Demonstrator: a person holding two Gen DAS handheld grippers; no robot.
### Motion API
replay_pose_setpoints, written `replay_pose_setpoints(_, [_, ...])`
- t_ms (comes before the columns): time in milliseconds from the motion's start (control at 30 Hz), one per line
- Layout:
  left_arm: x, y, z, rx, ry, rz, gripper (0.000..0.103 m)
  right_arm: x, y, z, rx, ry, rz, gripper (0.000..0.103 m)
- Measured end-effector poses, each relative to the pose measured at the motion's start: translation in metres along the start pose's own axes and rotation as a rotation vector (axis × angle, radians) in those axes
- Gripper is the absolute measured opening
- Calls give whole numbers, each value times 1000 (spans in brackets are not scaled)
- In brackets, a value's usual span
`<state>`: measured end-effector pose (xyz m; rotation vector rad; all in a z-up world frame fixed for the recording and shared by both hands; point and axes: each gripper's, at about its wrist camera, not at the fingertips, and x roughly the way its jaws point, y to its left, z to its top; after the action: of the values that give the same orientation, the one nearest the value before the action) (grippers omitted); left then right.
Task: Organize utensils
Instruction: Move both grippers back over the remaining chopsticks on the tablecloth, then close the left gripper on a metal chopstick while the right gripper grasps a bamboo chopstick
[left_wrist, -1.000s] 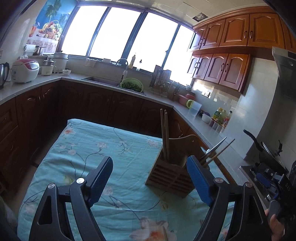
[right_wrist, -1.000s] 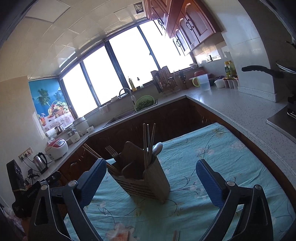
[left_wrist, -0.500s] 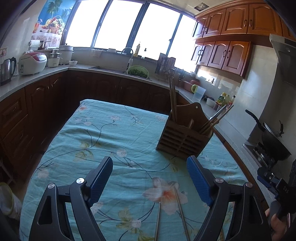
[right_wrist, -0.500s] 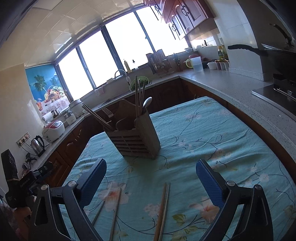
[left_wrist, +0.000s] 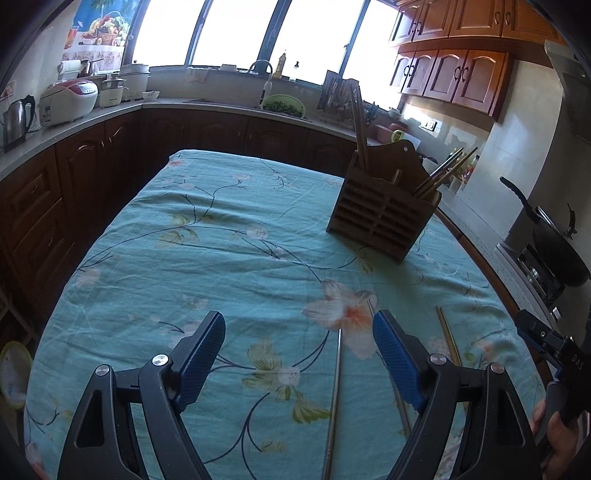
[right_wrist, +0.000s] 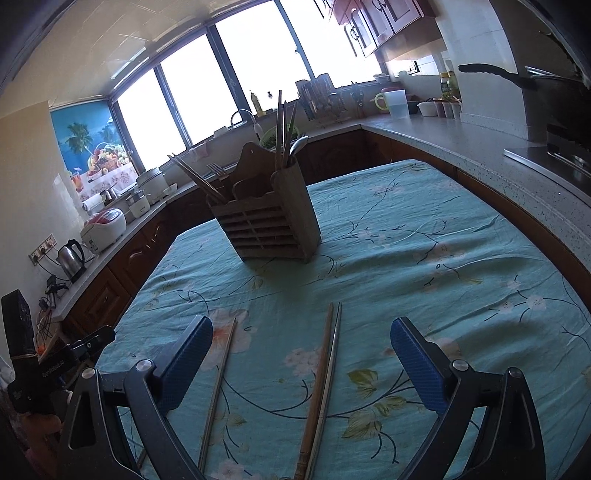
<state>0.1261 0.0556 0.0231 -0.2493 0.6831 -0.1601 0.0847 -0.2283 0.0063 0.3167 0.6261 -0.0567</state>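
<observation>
A slatted wooden utensil holder (left_wrist: 380, 218) (right_wrist: 267, 218) stands on the teal floral tablecloth (left_wrist: 221, 251) (right_wrist: 424, 266), with chopsticks, a fork and a spoon upright in it. Loose chopsticks lie on the cloth in front of it. A metal chopstick (left_wrist: 334, 398) runs between the fingers of my left gripper (left_wrist: 299, 354), which is open above the cloth. A wooden chopstick (left_wrist: 448, 341) lies just to its right. My right gripper (right_wrist: 301, 358) is open too, over a wooden and metal pair (right_wrist: 325, 373). Another metal chopstick (right_wrist: 218, 387) lies by its left finger.
Dark wooden cabinets and a stone counter (right_wrist: 480, 147) wrap around the table. A rice cooker (left_wrist: 68, 101), a kettle (left_wrist: 16, 120), a sink with a green colander (left_wrist: 284, 103) and a wok on the stove (left_wrist: 554, 240) stand along it. A hand (left_wrist: 554, 439) shows at the lower right.
Both grippers have sunk and tilted down toward the cloth. The holder now sits higher and farther in each view, and the loose chopsticks have come into sight between the fingers.
</observation>
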Motion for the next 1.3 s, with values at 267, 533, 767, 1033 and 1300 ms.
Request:
replay_pose_setpoints(267, [10,-12,-1,42,47,1,82,20,4,-8,-22,73,-14,66])
replay_pose_setpoints(533, [36,-20,-1,89,120,12,75,48,-1,-12,-26,160,-23,42])
replay_pose_setpoints(767, [57,-25,0,113,173,18,66,68,-1,-5,-48,194,-32,27])
replay_pose_setpoints(1033, [81,-36,-1,169,239,15,54,98,2,-1,-71,261,-43,23])
replay_pose_setpoints(1300, [107,-46,-6,231,275,27,42,120,-3,2,-97,309,-83,20])
